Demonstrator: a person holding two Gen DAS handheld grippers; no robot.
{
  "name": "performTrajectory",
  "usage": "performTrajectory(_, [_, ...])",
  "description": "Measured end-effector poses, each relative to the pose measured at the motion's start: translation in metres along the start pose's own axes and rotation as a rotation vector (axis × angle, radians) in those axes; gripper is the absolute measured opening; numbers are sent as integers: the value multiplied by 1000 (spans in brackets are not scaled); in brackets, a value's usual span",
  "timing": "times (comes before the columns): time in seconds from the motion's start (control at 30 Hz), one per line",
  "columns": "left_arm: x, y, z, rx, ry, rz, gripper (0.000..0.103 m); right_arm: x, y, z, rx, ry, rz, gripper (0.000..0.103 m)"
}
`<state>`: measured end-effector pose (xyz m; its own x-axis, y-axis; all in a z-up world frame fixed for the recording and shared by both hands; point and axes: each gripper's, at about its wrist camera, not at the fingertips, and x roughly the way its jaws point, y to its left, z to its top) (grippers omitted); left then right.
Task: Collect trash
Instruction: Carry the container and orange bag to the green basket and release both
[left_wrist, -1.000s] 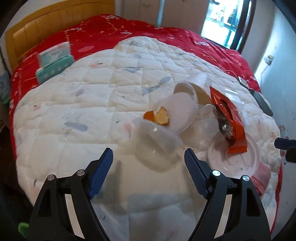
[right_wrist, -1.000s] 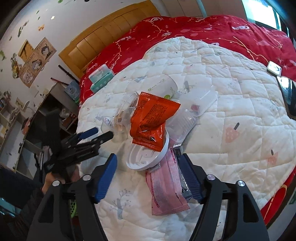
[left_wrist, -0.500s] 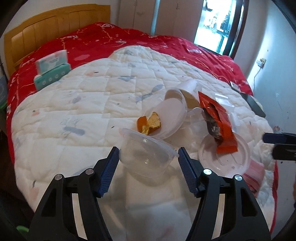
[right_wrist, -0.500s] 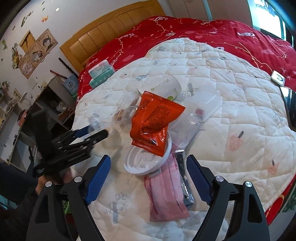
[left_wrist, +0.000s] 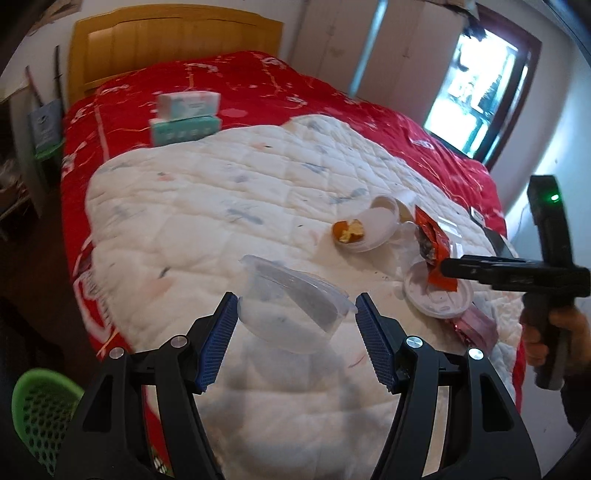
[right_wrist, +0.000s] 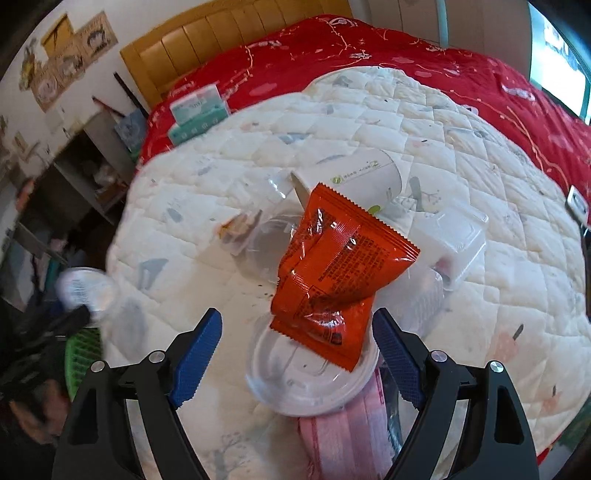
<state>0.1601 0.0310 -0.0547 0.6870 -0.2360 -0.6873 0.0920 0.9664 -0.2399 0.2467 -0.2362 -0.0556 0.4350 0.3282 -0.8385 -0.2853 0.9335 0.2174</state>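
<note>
My left gripper (left_wrist: 295, 328) is shut on a clear plastic bowl (left_wrist: 291, 306) and holds it tilted above the white quilt (left_wrist: 207, 206). More trash lies on the quilt: an orange snack bag (right_wrist: 336, 277), a white round lid (right_wrist: 314, 380) under it, a paper cup (right_wrist: 358, 177), a clear clamshell box (right_wrist: 454, 240), a pink wrapper (right_wrist: 343, 435) and a lid with orange food scraps (left_wrist: 349, 230). My right gripper (right_wrist: 299, 354) is open, its fingers either side of the white lid and the bag's lower end.
A green mesh basket (left_wrist: 40, 410) stands on the floor left of the bed; it also shows in the right wrist view (right_wrist: 83, 354). Two tissue packs (left_wrist: 186, 116) lie on the red bedspread (left_wrist: 258, 85) near the wooden headboard (left_wrist: 173, 44). A shelf (right_wrist: 92, 173) stands beside the bed.
My left gripper has closed on the clear bowl and lifted it off the quilt, pulling back left. My right gripper has moved forward over the white lid and orange bag.
</note>
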Motion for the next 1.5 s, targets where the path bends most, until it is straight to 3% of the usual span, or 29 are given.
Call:
performTrajectory(0.07, [-10, 7, -4, -19, -14, 13, 64, 8, 4, -1, -24, 3, -43, 78])
performTrajectory(0.23, [-30, 19, -13, -51, -36, 42, 64, 27, 6, -6, -57, 15, -158, 61])
performTrajectory(0.33, [-42, 28, -17, -73, -48, 53, 64, 22, 3, -10, -53, -16, -170, 54])
performTrajectory(0.47, [-59, 37, -24, -110, -69, 66, 64, 6, -5, -13, 1, -56, -106, 47])
performTrajectory(0.7, [-94, 52, -43, -155, -99, 112, 64, -37, 1, -25, 44, -134, -14, 45])
performTrajectory(0.9, [-126, 72, -68, -202, -107, 178, 65, -64, 24, -39, 39, -152, 99, 45])
performTrajectory(1.13, [-148, 106, -107, -252, -55, 297, 65, -71, 68, -61, 19, -108, 252, 45])
performTrajectory(1.5, [-150, 165, -160, -397, 63, 393, 65, -66, 148, -79, -91, -60, 344, 45])
